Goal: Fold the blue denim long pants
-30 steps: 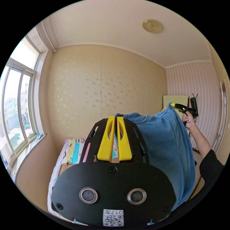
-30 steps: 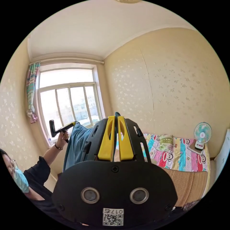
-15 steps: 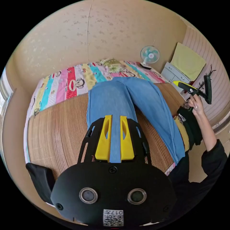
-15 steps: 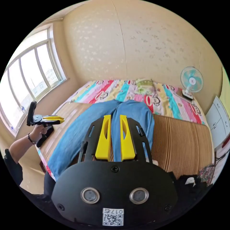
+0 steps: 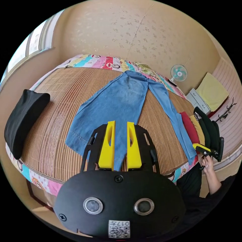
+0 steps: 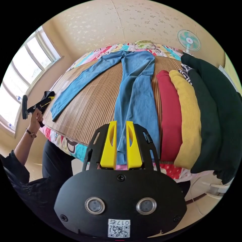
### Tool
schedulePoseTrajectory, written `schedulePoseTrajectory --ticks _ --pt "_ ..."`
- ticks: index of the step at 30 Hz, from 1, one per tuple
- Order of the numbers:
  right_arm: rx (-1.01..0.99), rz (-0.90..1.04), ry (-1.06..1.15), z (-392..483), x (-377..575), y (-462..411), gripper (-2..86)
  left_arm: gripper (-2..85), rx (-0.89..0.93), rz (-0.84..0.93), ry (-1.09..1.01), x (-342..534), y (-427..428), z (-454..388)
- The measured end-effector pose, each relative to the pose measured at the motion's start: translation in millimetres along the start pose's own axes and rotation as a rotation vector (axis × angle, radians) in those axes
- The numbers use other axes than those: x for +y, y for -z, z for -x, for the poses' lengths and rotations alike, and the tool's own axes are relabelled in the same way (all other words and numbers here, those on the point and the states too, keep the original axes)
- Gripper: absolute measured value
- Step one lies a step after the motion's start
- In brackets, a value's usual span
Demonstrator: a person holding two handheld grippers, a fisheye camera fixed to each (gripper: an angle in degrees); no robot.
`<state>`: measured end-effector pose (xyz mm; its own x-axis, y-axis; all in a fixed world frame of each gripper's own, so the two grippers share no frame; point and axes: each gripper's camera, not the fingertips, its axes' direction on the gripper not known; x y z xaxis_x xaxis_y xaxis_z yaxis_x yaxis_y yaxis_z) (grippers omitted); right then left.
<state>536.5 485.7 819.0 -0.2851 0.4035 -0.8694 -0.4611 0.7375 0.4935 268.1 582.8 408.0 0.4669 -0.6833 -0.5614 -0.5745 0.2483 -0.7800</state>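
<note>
Blue denim long pants (image 5: 118, 100): light-wash, spread flat and face up on woven bed mat (image 5: 58, 100), legs splayed in a V. One hem between the parted jaws of left gripper (image 5: 119, 143), other hem between the parted jaws of right gripper (image 6: 121, 143). Waistband at far end.

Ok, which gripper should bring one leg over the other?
Probably left: the left gripper has the hem of the splayed leg between its open jaws; the other leg lies straight.
</note>
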Motion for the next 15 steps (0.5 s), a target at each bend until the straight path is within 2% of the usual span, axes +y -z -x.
schedulePoseTrajectory --ticks 2,5,9,11,15 --pt "-0.030 -0.005 -0.010 -8 9 11 5.9 6.8 -0.104 0.252 0.059 0 -36 15" --pt "-0.068 -0.014 -0.012 -17 17 28 5.3 1.5 -0.115 0.222 0.140 19 -20 13" --pt "-0.025 -0.035 -0.014 -29 27 39 5.5 0.1 0.139 0.247 0.176 54 1 -16" --pt "-0.062 -0.035 -0.043 -39 30 45 5.6 0.0 0.195 0.248 0.187 72 12 -24" --pt "-0.077 -0.050 -0.094 -64 35 64 6.4 0.5 0.233 0.111 0.202 98 63 -9"
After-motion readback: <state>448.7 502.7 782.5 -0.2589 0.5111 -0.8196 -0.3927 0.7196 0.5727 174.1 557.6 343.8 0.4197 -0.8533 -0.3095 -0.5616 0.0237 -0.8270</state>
